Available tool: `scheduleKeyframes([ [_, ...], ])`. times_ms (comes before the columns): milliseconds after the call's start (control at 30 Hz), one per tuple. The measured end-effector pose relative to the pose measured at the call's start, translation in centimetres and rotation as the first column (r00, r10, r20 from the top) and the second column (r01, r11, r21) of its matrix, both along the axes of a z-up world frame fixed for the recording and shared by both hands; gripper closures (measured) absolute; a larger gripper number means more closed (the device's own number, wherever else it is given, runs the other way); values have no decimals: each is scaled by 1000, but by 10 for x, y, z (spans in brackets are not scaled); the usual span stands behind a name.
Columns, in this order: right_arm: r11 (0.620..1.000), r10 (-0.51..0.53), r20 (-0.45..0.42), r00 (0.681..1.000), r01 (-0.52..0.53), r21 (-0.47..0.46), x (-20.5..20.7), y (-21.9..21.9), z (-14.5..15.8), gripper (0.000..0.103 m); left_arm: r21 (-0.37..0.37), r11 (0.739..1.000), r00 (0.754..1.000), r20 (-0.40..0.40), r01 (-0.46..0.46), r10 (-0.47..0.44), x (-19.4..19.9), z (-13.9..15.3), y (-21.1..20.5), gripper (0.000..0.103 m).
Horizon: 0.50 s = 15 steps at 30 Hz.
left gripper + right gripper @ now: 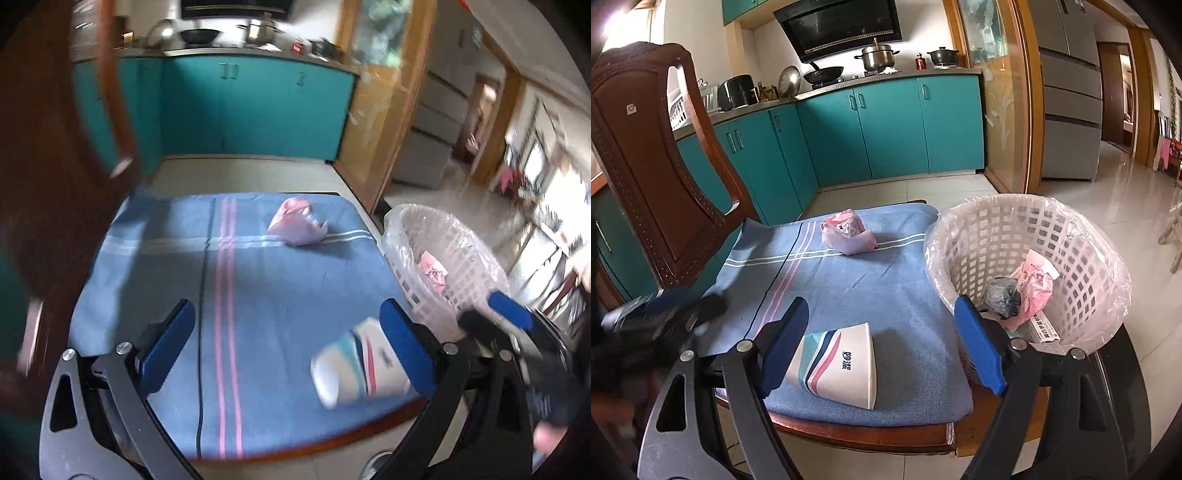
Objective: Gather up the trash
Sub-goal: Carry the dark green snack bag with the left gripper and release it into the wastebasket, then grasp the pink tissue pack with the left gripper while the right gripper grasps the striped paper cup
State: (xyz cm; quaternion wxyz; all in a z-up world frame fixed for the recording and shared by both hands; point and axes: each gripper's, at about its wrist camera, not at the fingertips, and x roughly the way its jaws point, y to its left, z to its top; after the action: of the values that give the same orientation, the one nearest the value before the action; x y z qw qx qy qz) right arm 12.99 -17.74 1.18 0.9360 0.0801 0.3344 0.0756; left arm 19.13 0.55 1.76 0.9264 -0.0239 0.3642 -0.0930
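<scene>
A paper cup (838, 363) with teal, navy and pink stripes lies on its side on the blue cloth (857, 288) near the chair seat's front edge; it also shows in the left wrist view (360, 369). A crumpled pink plastic bag (847, 236) lies at the far side of the cloth, seen too in the left wrist view (297, 223). My right gripper (882, 345) is open, jaws wide, just above the cup. My left gripper (291, 345) is open and empty over the cloth, the cup beside its right finger.
A white lattice bin (1034, 236) lined with clear plastic stands to the right of the chair and holds pink and dark wrappers; it also shows in the left wrist view (465, 280). The wooden chair back (646, 166) rises at left. Teal cabinets (886, 129) stand behind.
</scene>
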Motion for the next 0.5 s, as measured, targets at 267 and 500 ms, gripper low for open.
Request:
scheduleKeyframes([
  [267,1000,9,-31,999,-8,19,7,-2,-7,24,53,997,992,-118,51,-44,135,-24,-42,4],
  [500,1000,16,-49,999,-15,25,10,-2,-10,24,107,992,967,-251,73,-44,198,-71,-59,57],
])
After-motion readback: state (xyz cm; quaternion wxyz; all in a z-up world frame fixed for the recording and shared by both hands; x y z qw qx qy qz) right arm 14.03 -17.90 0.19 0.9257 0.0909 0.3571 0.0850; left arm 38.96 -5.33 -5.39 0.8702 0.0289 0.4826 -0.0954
